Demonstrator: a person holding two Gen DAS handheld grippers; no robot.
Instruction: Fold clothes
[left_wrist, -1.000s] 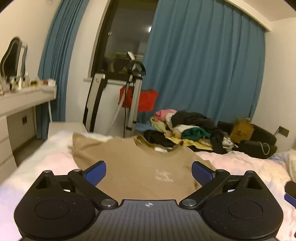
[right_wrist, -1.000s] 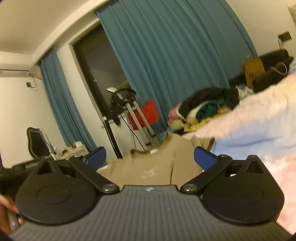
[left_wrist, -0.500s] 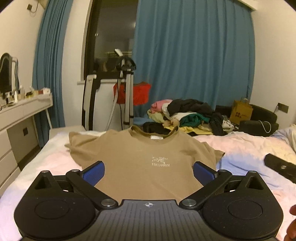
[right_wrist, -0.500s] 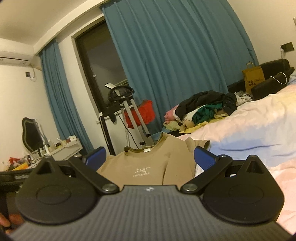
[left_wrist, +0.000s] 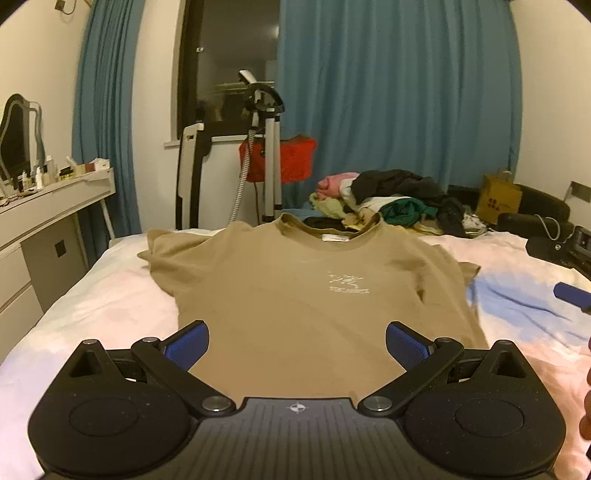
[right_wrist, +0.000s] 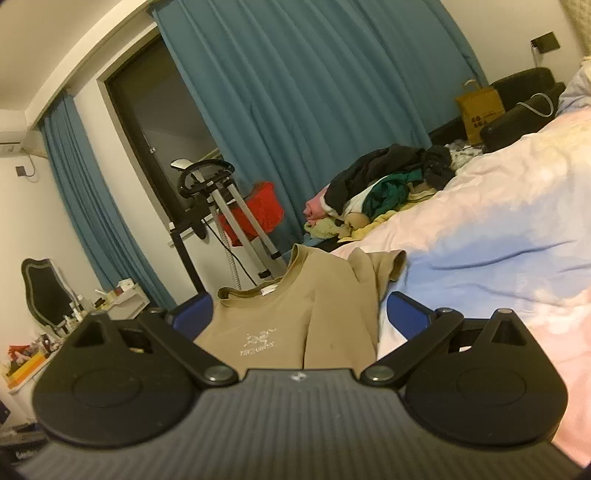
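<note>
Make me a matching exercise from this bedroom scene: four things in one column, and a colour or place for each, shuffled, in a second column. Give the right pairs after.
Things:
1. T-shirt
2. Curtain
3. Pile of clothes
4. Paper bag

Descriptions:
A. Blue, hanging by the window
B. Tan, spread flat on the bed
C. Yellow-brown, standing at the far right by the wall
D. Mixed colours, heaped past the T-shirt's collar

Pairs: 1-B, 2-A, 3-D, 4-C
</note>
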